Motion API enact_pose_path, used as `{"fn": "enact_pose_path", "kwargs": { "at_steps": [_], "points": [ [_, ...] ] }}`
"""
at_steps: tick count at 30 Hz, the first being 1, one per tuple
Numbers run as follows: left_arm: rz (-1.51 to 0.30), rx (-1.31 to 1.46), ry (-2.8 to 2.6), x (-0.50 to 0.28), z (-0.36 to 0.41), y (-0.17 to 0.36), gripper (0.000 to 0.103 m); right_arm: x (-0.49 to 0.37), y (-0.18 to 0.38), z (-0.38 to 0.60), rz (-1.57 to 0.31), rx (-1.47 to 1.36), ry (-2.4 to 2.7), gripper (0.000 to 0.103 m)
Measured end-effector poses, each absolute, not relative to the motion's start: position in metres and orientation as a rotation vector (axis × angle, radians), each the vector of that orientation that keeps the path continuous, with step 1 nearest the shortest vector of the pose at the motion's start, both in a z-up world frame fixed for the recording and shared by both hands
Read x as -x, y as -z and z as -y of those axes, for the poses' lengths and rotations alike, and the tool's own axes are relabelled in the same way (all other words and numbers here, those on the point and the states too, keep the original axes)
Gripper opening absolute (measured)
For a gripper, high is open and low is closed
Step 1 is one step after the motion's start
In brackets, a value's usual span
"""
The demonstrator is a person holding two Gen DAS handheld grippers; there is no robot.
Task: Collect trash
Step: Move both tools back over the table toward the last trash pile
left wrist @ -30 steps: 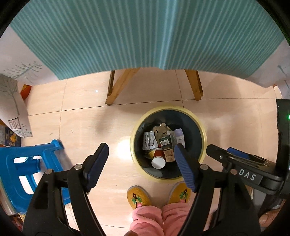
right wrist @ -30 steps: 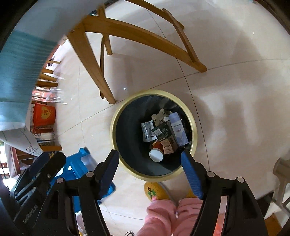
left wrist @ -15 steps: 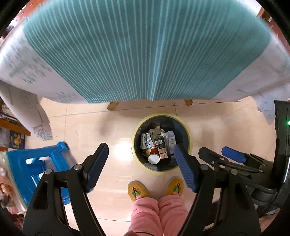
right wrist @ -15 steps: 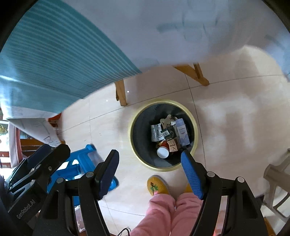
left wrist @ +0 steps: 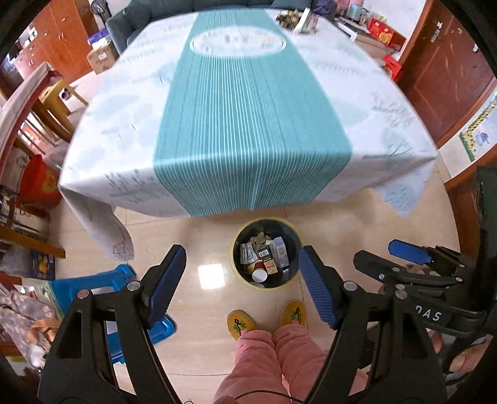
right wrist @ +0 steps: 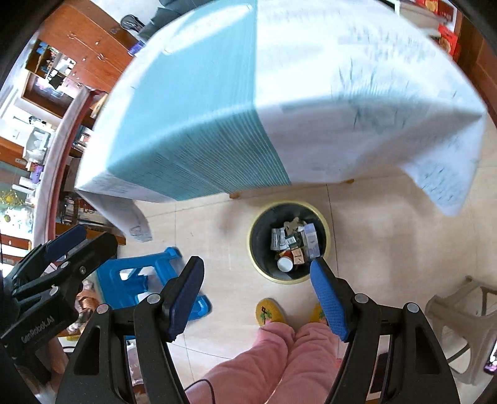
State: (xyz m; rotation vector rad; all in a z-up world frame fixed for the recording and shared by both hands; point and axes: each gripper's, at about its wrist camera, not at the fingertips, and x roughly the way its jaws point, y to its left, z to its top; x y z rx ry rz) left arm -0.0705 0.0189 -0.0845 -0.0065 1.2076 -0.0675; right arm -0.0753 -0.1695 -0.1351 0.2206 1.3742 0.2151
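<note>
A round black bin with a yellow rim [left wrist: 231,258] [right wrist: 326,230] stands on the tiled floor far below, in front of the table. Inside lies the trash: a red paper cup [left wrist: 259,273] [right wrist: 284,263], cartons and crumpled wrappers [left wrist: 248,251]. My left gripper [left wrist: 240,281] hangs high above the floor, open, with nothing between its blue pads. My right gripper [right wrist: 256,292] is likewise open and empty, and shows again at the right edge of the left wrist view [left wrist: 407,251]. The left gripper also shows at the left of the right wrist view [right wrist: 65,239].
A table under a white and teal striped cloth [left wrist: 248,124] [right wrist: 264,93] fills the upper half; small items [left wrist: 298,18] sit at its far end. A blue plastic stool [left wrist: 102,279] [right wrist: 143,270] stands left. A person's pink trouser legs and yellow slippers [left wrist: 239,323] are below.
Both grippers have risen a long way: the bin has shrunk in view and the tabletop, earlier seen only as a hanging cloth edge, now shows from above. Jaws unchanged.
</note>
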Motion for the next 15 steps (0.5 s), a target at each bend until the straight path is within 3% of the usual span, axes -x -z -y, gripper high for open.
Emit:
{"fn": "enact_pose_path", "kwargs": {
  "at_steps": [15],
  "points": [
    [-0.963,-0.060,0.145,0.048,-0.029,-0.053,0.073,0.061,-0.022,0.171,-1.094,-0.227,-0.158,0.072]
  ]
}}
